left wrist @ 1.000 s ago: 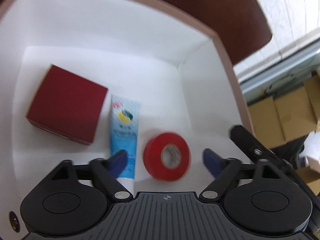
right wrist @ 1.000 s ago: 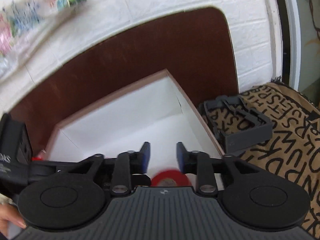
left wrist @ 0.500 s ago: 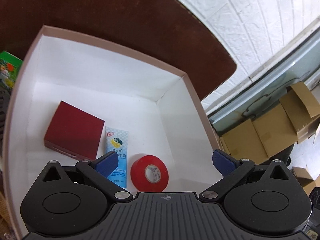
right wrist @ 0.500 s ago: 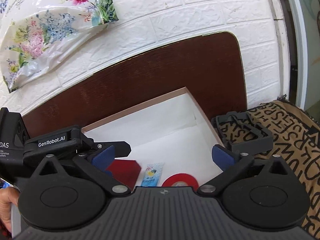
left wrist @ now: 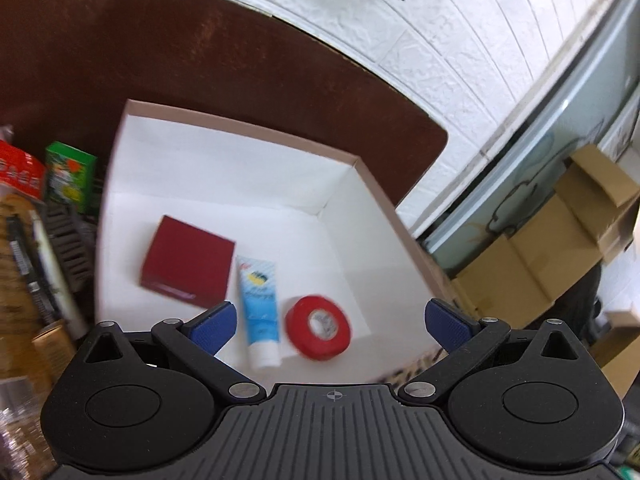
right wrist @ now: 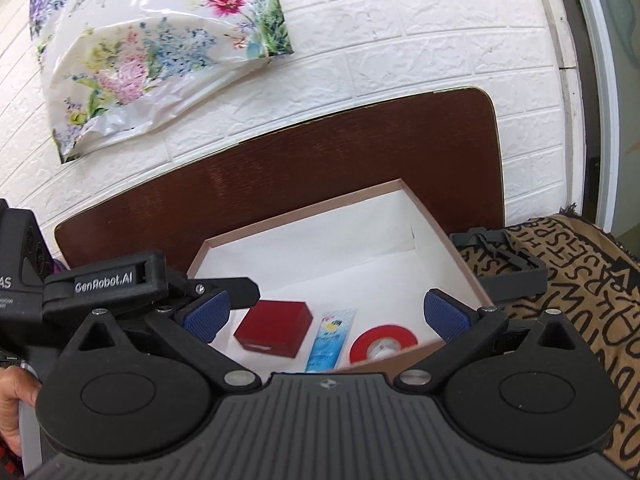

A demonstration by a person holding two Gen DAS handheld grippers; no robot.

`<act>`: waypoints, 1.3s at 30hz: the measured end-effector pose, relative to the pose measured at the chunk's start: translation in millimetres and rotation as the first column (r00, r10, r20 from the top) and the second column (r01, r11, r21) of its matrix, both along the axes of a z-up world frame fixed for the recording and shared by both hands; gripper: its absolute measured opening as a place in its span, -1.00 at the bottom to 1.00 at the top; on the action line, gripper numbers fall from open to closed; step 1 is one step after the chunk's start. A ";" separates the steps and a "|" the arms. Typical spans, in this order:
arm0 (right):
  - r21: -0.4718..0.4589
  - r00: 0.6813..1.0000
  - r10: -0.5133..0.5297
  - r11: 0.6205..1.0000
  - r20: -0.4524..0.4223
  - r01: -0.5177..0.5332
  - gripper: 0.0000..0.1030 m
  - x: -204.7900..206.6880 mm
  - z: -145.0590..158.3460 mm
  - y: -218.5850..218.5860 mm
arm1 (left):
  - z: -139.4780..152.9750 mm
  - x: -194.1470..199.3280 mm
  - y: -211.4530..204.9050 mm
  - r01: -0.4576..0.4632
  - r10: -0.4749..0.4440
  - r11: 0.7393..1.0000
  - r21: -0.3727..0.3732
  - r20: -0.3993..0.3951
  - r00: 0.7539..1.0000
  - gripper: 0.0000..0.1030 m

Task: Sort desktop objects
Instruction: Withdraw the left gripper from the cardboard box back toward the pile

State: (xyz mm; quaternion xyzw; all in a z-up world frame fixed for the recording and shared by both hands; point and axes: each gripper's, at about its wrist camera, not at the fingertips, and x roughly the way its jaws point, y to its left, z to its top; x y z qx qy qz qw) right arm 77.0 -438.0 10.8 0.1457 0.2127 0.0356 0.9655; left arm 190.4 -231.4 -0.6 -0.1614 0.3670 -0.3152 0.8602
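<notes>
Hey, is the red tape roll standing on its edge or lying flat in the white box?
Lying flat. The red tape roll shows its round face and core hole upward on the white box floor, beside the blue tube.

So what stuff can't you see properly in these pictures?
- Left wrist view: the things beside the white box, like the green packet, are smeared by motion blur; labels unreadable.
- Left wrist view: the red tape roll is blurred at its edges.
- Right wrist view: the blue tube has its lower end hidden behind the right gripper body.
- Right wrist view: the tube's print is too small to read.
</notes>
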 end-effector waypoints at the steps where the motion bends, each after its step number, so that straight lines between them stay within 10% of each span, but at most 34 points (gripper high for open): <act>1: -0.007 1.000 0.002 1.000 -0.002 -0.002 0.99 -3.6 -1.3 2.9 | -0.3 -6.1 2.8 -0.014 0.013 1.000 0.012 0.010 1.000 1.00; 16: -0.067 0.999 0.035 0.997 -0.014 -0.036 1.00 -52.0 -24.5 56.8 | -0.2 -74.9 38.8 -0.094 0.046 0.971 0.218 0.213 0.976 1.00; 39: -0.044 0.963 0.235 0.969 -0.134 -0.242 1.00 -63.2 -76.0 176.4 | -54.1 -127.5 171.6 -0.297 0.261 0.925 0.237 0.172 0.950 1.00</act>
